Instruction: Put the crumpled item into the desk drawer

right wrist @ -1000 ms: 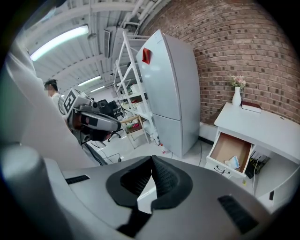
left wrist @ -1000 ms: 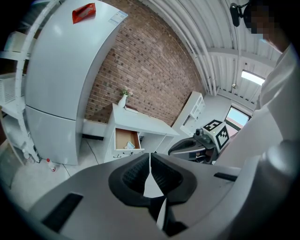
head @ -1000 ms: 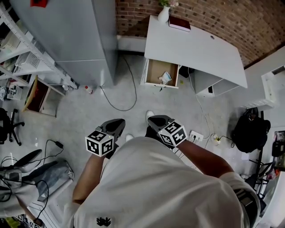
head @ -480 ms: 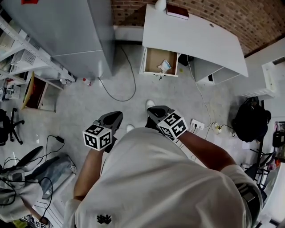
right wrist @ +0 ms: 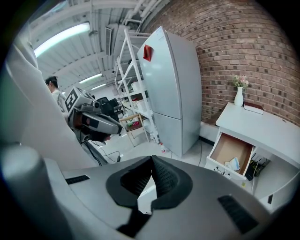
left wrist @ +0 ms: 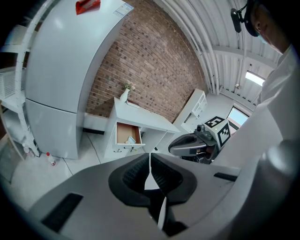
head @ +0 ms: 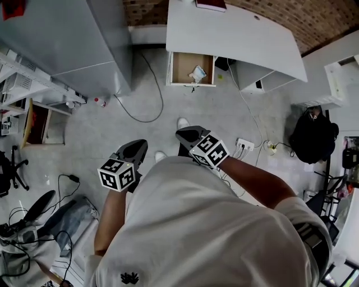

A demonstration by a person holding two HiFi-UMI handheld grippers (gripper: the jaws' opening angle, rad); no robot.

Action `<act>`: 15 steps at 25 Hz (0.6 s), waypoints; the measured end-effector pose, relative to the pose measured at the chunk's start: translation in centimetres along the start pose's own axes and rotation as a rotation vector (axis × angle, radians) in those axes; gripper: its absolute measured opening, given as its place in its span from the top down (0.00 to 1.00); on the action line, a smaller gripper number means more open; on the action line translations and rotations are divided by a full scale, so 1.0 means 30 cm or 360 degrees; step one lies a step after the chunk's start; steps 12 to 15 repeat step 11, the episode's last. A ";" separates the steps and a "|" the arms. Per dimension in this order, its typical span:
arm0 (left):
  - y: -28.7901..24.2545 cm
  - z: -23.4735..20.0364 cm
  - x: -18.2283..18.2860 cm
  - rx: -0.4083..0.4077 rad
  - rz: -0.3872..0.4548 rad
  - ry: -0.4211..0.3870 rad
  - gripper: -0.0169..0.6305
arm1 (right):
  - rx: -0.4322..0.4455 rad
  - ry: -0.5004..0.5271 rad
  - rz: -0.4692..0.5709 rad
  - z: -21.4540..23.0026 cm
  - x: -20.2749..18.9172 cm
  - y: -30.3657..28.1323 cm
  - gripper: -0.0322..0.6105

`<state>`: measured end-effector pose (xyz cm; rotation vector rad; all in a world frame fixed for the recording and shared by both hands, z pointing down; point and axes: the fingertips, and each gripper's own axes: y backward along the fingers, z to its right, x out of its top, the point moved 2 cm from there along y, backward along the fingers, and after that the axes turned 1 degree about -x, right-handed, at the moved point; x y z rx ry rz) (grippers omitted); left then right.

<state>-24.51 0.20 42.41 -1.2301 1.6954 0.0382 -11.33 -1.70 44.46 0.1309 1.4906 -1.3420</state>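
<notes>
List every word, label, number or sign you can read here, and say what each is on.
No text is readable in any view.
Red sticker on the grey refrigerator: too small to read.
Black emblem on the white shirt: a figure, no legible letters.
Dark red book on the desk: cover print illegible.
Left gripper and right gripper cubes: square marker patterns, no letters.

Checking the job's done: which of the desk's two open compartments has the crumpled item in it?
The pulled-out desk drawer, brown inside, holds the crumpled item; the white cubby beside it shows no such item.
</notes>
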 end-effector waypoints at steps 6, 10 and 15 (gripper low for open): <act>-0.104 0.008 0.050 -0.0018 -0.0040 -0.0017 0.93 | -0.0003 0.0000 0.0015 0.085 0.018 0.026 0.91; -0.201 0.024 0.108 -0.0047 -0.0058 -0.0050 0.93 | -0.0036 -0.0020 0.0014 0.181 0.014 0.057 0.91; -0.227 0.029 0.122 -0.0054 -0.0062 -0.0058 0.93 | -0.0045 -0.0025 0.0012 0.207 0.010 0.066 0.91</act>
